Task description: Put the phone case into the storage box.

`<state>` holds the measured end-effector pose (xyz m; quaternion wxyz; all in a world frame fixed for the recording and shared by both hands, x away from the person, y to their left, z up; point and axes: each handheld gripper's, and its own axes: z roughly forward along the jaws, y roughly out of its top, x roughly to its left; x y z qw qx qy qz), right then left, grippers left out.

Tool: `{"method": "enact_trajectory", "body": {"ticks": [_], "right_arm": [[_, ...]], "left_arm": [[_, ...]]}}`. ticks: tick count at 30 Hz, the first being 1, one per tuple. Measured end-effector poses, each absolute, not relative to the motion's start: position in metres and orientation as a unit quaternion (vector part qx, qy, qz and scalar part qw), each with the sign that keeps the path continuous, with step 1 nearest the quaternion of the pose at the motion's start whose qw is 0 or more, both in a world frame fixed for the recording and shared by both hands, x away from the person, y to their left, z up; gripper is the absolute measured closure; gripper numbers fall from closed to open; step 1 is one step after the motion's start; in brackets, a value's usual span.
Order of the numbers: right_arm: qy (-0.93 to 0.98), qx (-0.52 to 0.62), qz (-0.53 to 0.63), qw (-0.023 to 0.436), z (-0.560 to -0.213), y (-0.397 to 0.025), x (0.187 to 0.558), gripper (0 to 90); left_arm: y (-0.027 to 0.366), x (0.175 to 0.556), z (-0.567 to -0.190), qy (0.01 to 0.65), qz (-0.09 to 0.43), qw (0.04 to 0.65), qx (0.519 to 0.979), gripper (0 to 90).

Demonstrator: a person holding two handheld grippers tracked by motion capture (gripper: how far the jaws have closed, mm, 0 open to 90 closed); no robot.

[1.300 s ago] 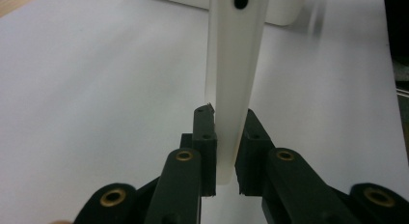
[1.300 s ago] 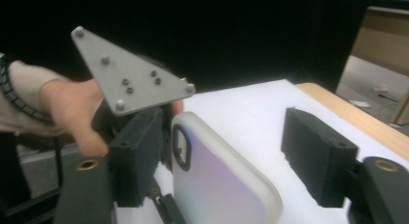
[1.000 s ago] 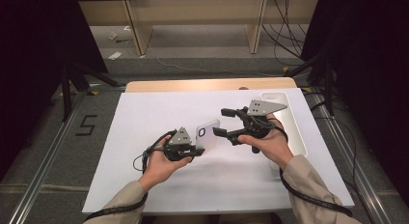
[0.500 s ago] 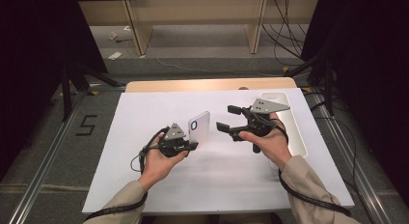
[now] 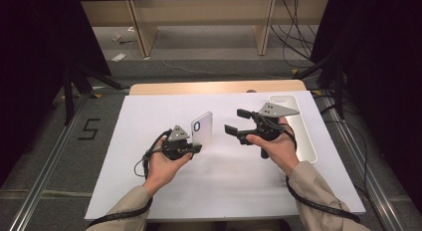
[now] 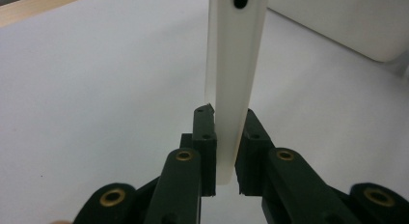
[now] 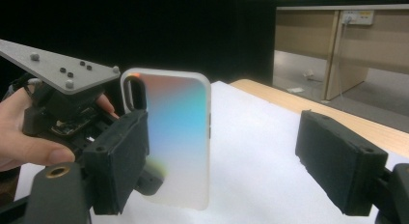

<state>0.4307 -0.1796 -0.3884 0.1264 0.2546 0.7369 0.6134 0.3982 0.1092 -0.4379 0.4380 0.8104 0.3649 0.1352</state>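
While pinched in the left gripper [image 5: 195, 147] jaws, phone case [image 5: 202, 129] upright, long axis vertical; right gripper [image 5: 238, 122] jaws spread.

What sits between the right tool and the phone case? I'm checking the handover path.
Nothing: bare white table separates right tool from phone case, in the high view.

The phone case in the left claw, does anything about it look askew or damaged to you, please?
Nothing stands out. The phone case stands upright, pinched at its lower end by the left claw, with no visible cracks. The right claw is open beside it.
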Motion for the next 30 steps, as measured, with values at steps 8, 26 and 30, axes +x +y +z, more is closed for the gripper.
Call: {"method": "enact_trajectory", "body": {"ticks": [8,26,30], "right_arm": [[0.735,0.262,0.612,0.132,-0.3905,-0.1779,0.4305,18.0],[0.725,0.27,0.617,0.146,-0.39,-0.1741,0.4283,15.5],[0.724,0.271,0.617,0.146,-0.3907,-0.1714,0.4273,15.2]], "left_arm": [[0.1078,0.3986,-0.4374,0.372,0.134,0.436,0.808,80.5],[0.1027,0.3987,-0.4369,0.374,0.128,0.435,0.809,80.5],[0.1013,0.3988,-0.4367,0.376,0.128,0.437,0.807,80.5]]}}
